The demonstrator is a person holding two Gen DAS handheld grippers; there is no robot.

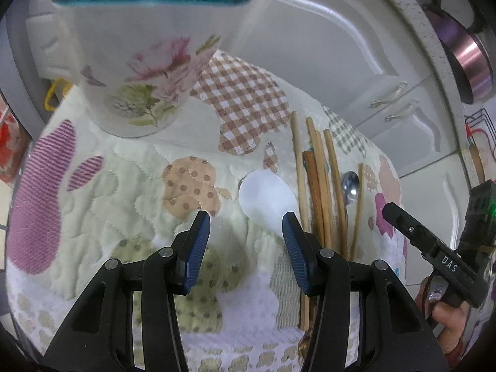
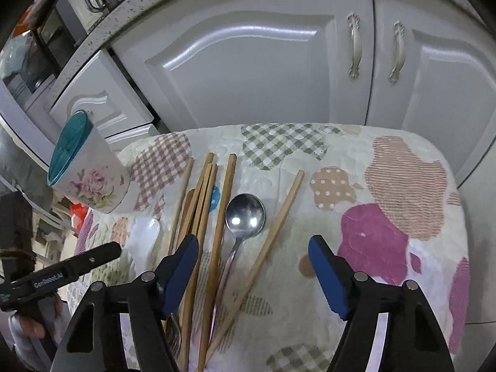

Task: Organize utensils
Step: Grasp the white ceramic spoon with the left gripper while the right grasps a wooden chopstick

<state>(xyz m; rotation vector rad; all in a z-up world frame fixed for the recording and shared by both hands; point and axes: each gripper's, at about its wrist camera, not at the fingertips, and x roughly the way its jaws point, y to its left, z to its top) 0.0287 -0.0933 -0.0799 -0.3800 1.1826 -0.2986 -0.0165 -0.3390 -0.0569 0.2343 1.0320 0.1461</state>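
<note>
Lettering "DAS" on right claw [image 1: 434, 248] (left claw [image 2: 74, 266]: "GenRobot.AI").

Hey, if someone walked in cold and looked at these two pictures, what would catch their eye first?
Probably the bundle of long wooden chopsticks lying on the pastel patchwork quilted cloth, with a shiny metal spoon among them and a white plastic spoon just left of the bundle. Next, the tall white floral cup with a teal inside standing at the cloth's far left. Both blue-padded claws, left and right, hang open above the utensils.
</note>
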